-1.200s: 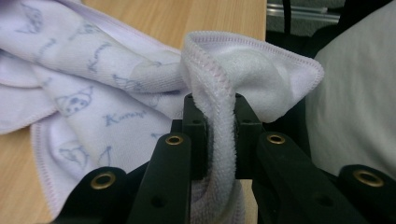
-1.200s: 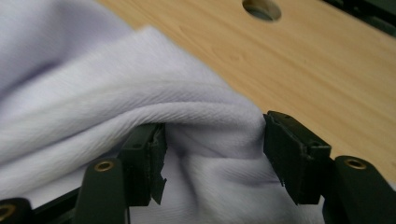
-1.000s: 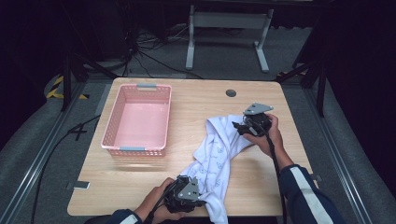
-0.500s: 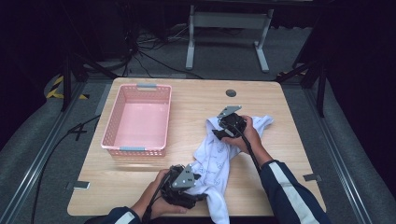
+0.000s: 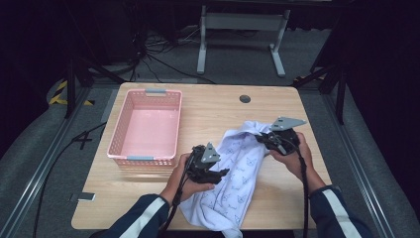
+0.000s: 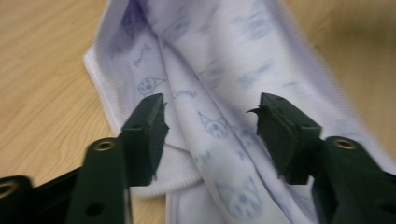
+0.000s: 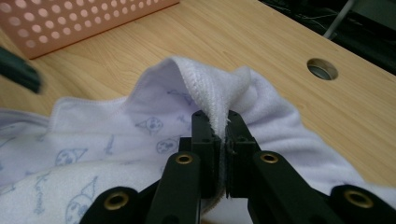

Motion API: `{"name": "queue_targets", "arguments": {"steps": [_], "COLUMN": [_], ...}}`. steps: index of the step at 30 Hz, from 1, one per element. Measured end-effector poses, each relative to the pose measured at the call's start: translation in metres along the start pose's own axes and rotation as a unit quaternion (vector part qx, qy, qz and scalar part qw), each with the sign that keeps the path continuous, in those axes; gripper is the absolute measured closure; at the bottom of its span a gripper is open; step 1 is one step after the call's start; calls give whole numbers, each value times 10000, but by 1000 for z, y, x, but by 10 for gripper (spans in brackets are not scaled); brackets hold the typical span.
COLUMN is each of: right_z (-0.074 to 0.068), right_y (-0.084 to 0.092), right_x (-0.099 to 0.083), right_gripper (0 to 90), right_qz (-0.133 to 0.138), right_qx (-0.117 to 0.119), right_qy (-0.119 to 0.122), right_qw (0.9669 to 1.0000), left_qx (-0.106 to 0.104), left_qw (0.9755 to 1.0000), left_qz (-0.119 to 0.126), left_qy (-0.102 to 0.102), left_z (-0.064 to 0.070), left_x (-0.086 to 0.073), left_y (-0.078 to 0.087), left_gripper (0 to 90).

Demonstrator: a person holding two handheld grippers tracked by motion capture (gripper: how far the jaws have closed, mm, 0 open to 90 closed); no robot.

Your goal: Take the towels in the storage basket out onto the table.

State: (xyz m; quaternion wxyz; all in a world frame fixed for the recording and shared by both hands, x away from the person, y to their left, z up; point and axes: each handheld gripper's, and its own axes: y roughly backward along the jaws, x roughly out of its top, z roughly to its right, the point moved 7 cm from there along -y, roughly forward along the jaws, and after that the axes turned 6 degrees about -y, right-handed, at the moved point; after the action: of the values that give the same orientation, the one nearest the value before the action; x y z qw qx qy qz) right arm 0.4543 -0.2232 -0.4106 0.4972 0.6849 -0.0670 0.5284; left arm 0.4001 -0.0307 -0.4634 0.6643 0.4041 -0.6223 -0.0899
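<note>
1. Right now the towel [image 5: 237, 168], white with small blue cartoon prints, lies rumpled on the table [image 5: 218, 106], just right of the pink basket [image 5: 146, 126] and running toward the near edge.
2. Right gripper [image 7: 219, 128] has just been closing and is now clamped on a raised fold of the towel's hem at the end farthest right of the basket; the cloth stands up in a ridge between the pads. Grip looks solid in the right gripper view.
3. Left gripper [image 6: 210, 119] sits about half open over the towel's side nearest the basket. Its jaws have just been closing a little, cloth lies under and between them, and the pads aren't pressing on it yet.
4. Step in hand, my read: get a second pinch so the towel can be lifted or folded two-handed.
5. To do it well:
   - Lower the left jaws onto the ribbed edge visible beside the left jaw, not the loose middle. The hem gives a thicker bite.
   - Take one layer or the whole fold, decide first. Half-grabbing stacked layers will let one slip.
   - Keep the right grip steady and add light tension away from the basket to flatten wrinkles before closing.
   - Close fully before lifting.
6. Risk: pulling while the left is only half shut drags the cloth and bunches it.
</note>
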Motion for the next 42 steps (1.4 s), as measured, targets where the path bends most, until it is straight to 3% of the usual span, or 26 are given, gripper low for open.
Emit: {"name": "queue_targets", "arguments": {"steps": [1,2,4,5,7,8,10,12,13,16,18,20,22,23,24,25,28,30,32,34,36,37,39,40,42], "right_z": [1,4,12,17,31,31,50,71,71,81,83,83,79,75,71,64,45,30,11,-9,-27,-40,-60,-60,-69], "right_y": [6,13,25,31,43,43,53,58,58,51,42,37,34,34,34,35,35,32,24,10,-7,-18,-40,-40,-54], "right_x": [-2,-6,-15,-19,-29,-29,-45,-66,-66,-91,-107,-113,-112,-106,-101,-95,-74,-59,-48,-40,-35,-33,-32,-32,-34], "right_gripper": [850,851,851,851,853,853,854,852,852,846,827,687,620,504,478,490,449,431,422,411,387,391,375,375,370], "right_qz": [30,41,60,82,113,113,77,-79,-79,-515,-927,-1178,-1241,-1149,-1043,-923,-560,-346,-256,-251,-361,-419,-680,-680,-956], "right_qx": [9,-54,-198,-301,-550,-550,-786,-964,-964,-967,-997,-1093,-1090,-1102,-1030,-932,-775,-519,-202,152,381,627,829,829,935], "right_qy": [-59,-93,-182,-217,-358,-358,-664,-1021,-1021,-1157,-1180,-1080,-903,-781,-676,-525,-128,121,427,665,855,1063,1428,1428,1530], "right_qw": [10000,9999,9996,9993,9978,9978,9947,9901,9901,9872,9836,9811,9821,9842,9869,9900,9953,9980,9986,9974,9950,9915,9839,9839,9791], "left_qx": [80,0,79,191,188,188,400,387,473,473,369,306,322,287,193,184,-111,-155,-218,-194,-184,-164,-228,-228,-283], "left_qw": [9998,9997,9992,9984,9980,9980,9967,9967,9966,9964,9975,9981,9980,9981,9981,9981,9982,9974,9972,9956,9954,9951,9938,9938,9944], "left_qz": [-165,-214,-381,-512,-604,-604,-706,-707,-678,-703,-591,-540,-534,-540,-560,-550,-514,-614,-630,-850,-894,-939,-1054,-1054,-997], "left_qy": [-9,99,-12,-132,-53,-53,-10,41,39,48,93,-9,-109,-117,-158,-199,-287,-341,-331,-329,-293,-280,-267,-267,-200], "left_z": [-4,-6,-9,-11,-13,-13,-18,-19,-19,-18,-15,-13,-10,-9,-7,-5,5,9,12,12,13,12,14,14,14], "left_x": [-1,-1,-3,-5,-9,-9,-12,-14,-14,-14,-14,-13,-13,-14,-15,-16,-22,-28,-34,-43,-49,-51,-59,-59,-61], "left_y": [-10,-21,-33,-37,-44,-44,-46,-46,-47,-47,-46,-43,-34,-30,-26,-22,-8,-1,3,5,3,2,-2,-2,-3], "left_gripper": [459,453,439,433,424,429,421,427,427,437,428,395,390,399,424,432,515,522,499,491,476,477,497,506,522]}}
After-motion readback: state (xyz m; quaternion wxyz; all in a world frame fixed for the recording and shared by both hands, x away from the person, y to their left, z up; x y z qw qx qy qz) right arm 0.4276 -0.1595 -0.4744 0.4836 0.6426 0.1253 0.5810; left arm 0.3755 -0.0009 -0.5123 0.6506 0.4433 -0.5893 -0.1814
